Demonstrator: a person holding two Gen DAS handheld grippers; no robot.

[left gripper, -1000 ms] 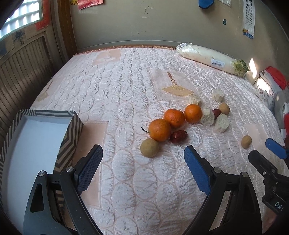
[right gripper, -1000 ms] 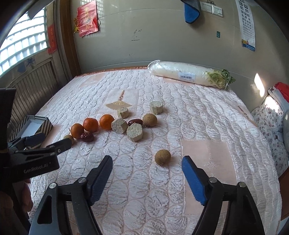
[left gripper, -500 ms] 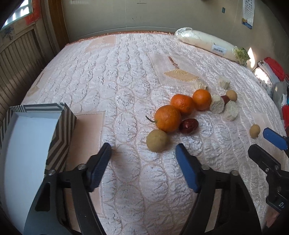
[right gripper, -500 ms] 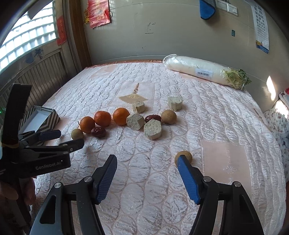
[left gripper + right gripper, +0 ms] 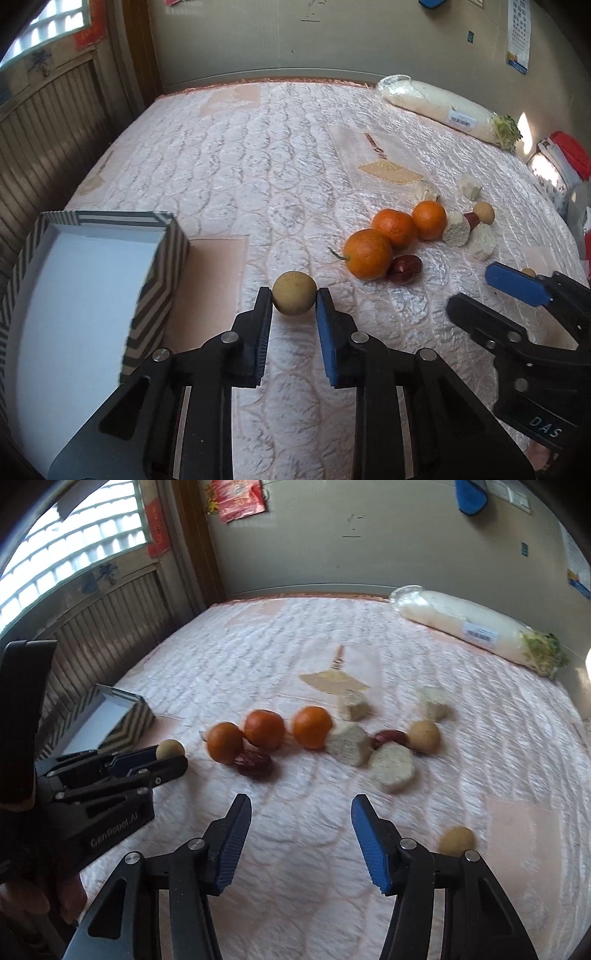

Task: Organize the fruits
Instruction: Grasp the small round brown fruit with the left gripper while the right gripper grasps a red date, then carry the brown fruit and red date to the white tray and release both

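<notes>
light: daylight from window [image 5: 70,546] at upper left, room moderately bright | glare: sun patch on right wall [image 5: 522,122], sheen on quilted bed [image 5: 258,166] | shadows: soft, short, under oranges [image 5: 369,253] | blur: right wrist view smeared by motion, left wrist view sharper | distortion: fisheye bending, dark vignette at corners

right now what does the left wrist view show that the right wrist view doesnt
Only the left wrist view shows both pads of the left tongs touching the tan round fruit, and the box's white inside up close. Only the right wrist view shows the window and a second tan fruit beside the open right tongs. Both show three oranges and the wrapped radish.
</notes>
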